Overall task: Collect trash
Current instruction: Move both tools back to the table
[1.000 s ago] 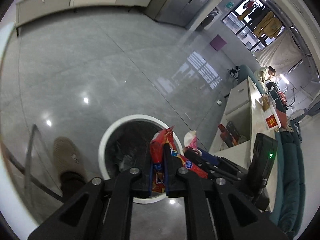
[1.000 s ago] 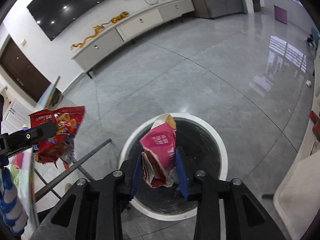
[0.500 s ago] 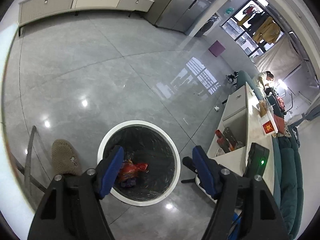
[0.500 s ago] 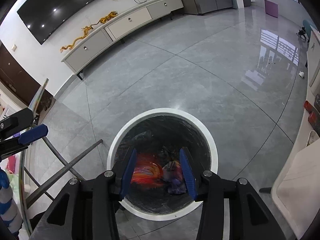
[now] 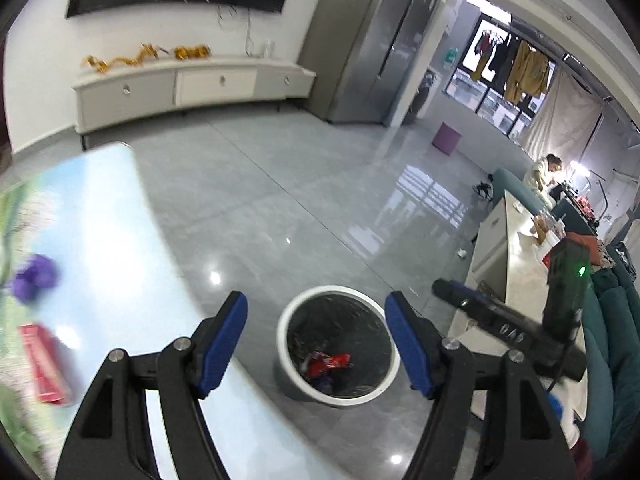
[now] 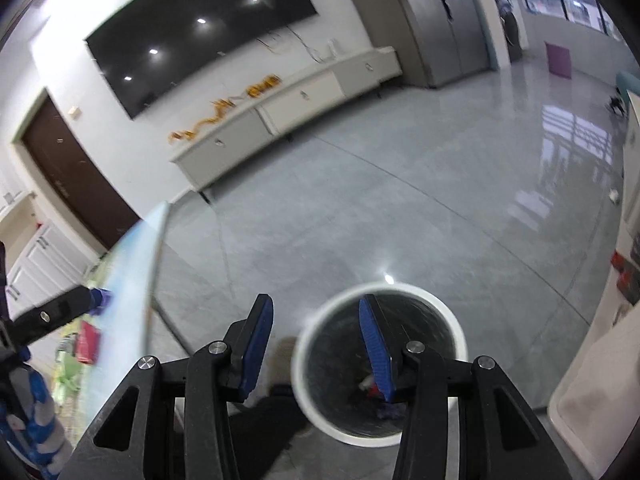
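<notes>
A round white trash bin point(image 5: 285, 364) with a black liner stands on the grey floor; a red snack wrapper point(image 5: 328, 362) lies inside it. My left gripper point(image 5: 316, 340) is open and empty, raised above and behind the bin, beside the table. In the right wrist view the bin point(image 6: 456, 344) sits low, with bits of trash point(image 6: 370, 388) dimly seen inside. My right gripper point(image 6: 316, 344) is open and empty above the bin's left rim. On the table, a red packet point(image 5: 44, 364) and a purple item point(image 5: 34, 276) lie blurred.
A pale blue table point(image 5: 120, 248) fills the left side; its edge also shows in the right wrist view point(image 6: 148, 252). The right gripper's body point(image 5: 504, 328) shows at the right. A white counter point(image 5: 520, 264) and teal sofa point(image 5: 616, 344) stand on the right. A white TV cabinet point(image 5: 188, 88) lines the far wall.
Both grippers opened and dropped their snack packets into the bin, then rose and tilted up and back; the table has come into view at the left.
</notes>
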